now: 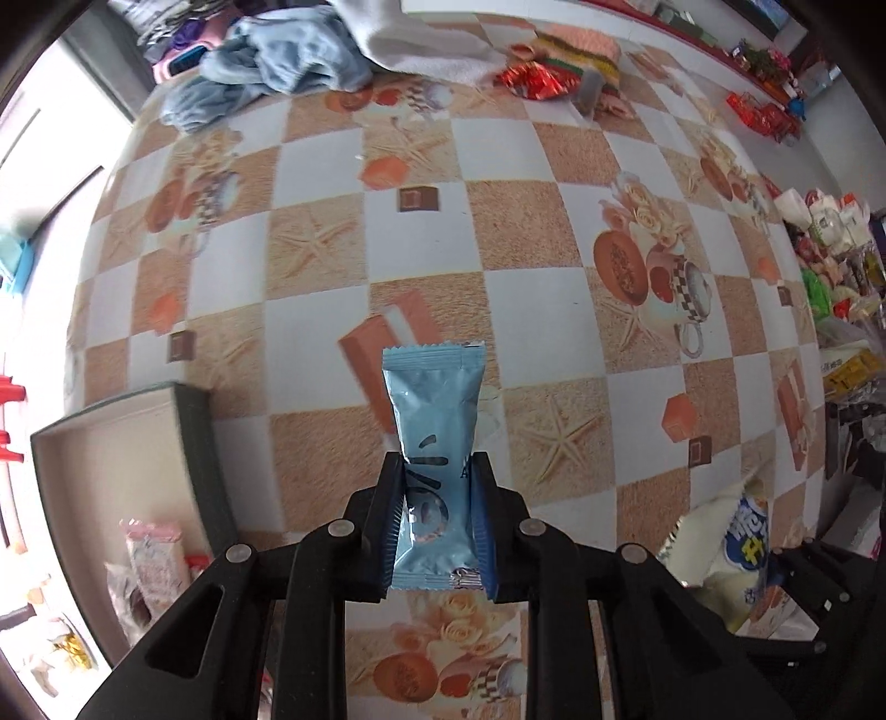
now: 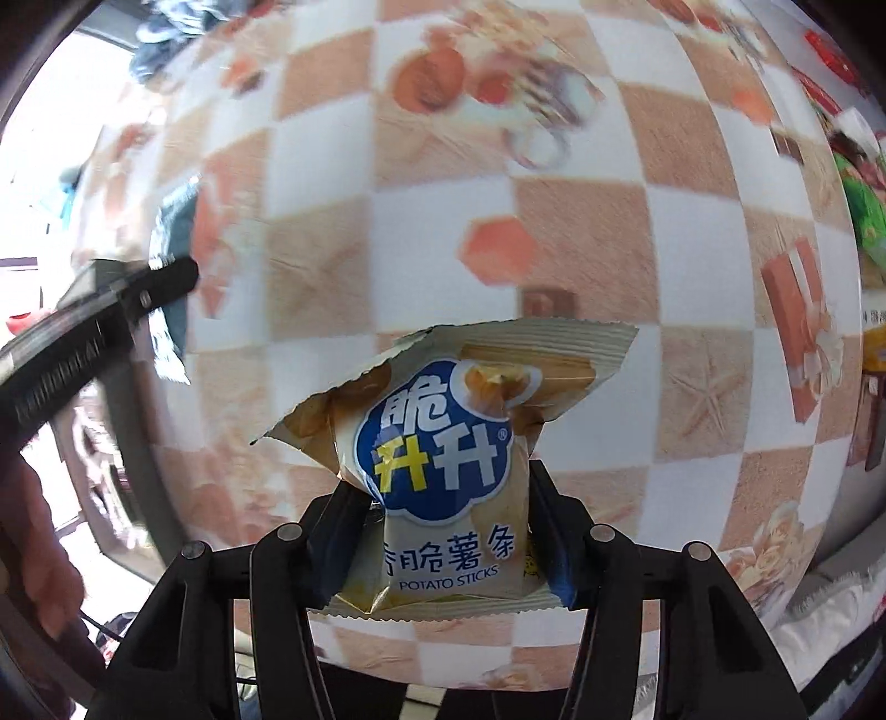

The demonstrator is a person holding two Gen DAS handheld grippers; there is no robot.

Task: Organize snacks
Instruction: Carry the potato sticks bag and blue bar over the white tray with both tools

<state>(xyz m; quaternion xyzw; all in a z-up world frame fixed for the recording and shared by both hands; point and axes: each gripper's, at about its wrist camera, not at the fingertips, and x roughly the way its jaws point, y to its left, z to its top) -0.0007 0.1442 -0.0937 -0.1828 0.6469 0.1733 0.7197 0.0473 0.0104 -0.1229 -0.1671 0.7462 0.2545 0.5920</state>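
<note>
Snacks fill both our claws. On the left wrist view, our left claw (image 1: 437, 515) pinches a blue packet (image 1: 434, 443) upright above the checkered surface (image 1: 554, 232); an open box (image 1: 111, 443) holding wrapped snacks sits at the surface's near left edge. On the right wrist view, our right claw (image 2: 443, 531) clamps a potato sticks bag (image 2: 443, 459) above the blurred surface.

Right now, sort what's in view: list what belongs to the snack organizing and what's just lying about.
Part of the job:
- blue snack packet, clamped in the left gripper
- potato sticks bag, clamped in the right gripper
- open box with pink snack packets inside

Lying about:
- blue clothes
- white towel
- red foil wrapper
</note>
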